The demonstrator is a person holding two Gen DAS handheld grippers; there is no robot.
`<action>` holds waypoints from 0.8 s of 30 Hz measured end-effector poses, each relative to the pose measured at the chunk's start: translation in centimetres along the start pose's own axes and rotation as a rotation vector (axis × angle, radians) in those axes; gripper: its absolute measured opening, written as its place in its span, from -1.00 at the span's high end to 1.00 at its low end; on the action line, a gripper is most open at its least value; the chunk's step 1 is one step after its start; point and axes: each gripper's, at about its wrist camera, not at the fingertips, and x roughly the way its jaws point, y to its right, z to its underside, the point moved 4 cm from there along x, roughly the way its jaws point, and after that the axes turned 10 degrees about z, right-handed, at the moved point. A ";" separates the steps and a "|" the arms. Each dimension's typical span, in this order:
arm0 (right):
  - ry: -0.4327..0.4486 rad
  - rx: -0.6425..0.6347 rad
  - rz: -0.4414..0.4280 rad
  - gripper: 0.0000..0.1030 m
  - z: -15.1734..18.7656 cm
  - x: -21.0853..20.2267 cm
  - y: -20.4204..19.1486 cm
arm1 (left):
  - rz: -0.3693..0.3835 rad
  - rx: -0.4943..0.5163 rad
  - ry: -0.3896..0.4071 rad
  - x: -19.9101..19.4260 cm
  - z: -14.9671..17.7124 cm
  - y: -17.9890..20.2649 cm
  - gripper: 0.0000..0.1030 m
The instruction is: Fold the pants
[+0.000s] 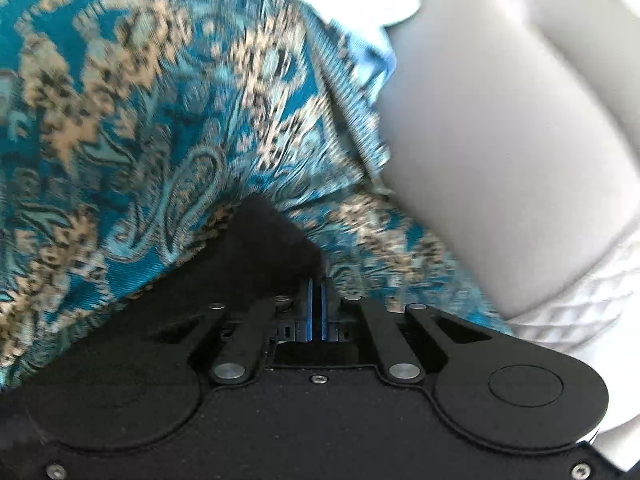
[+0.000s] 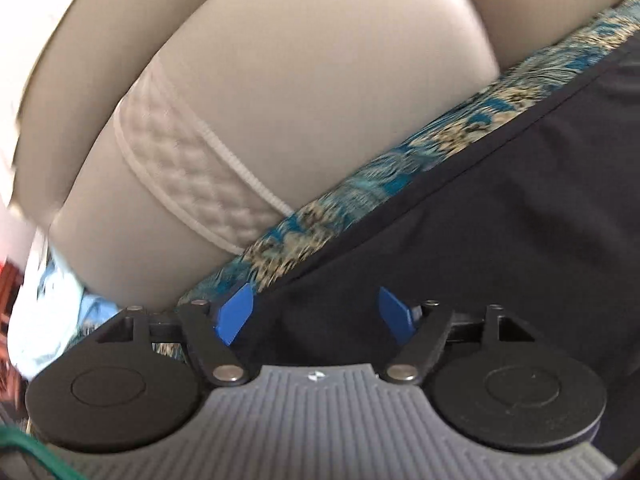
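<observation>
The pants (image 2: 500, 208), dark navy cloth, lie spread over a teal paisley bedspread (image 1: 160, 120) patterned in beige and black; in the right wrist view their straight edge runs diagonally from lower left to upper right, with a strip of the bedspread showing beside it. In the left wrist view a dark fold of cloth (image 1: 272, 236) rises just ahead of the left tool (image 1: 319, 300); its blue pads are pressed together, and the cloth appears to be pinched between them, though the tips are hidden under the fold. The right tool (image 2: 316, 312) stands wide open over the navy cloth, its blue pads (image 2: 236, 312) well apart and holding nothing. Beyond the bedspread's edge sits a pale grey padded headboard (image 2: 300, 100), smooth and rounded; a white quilted mattress edge (image 2: 192, 184) with corded piping shows beside it; both views are blurred.
</observation>
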 end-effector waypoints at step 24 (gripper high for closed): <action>0.107 0.098 0.153 0.95 -0.6 0.5 6.2 | 0.207 0.133 0.059 -10.5 3.2 -3.9 0.95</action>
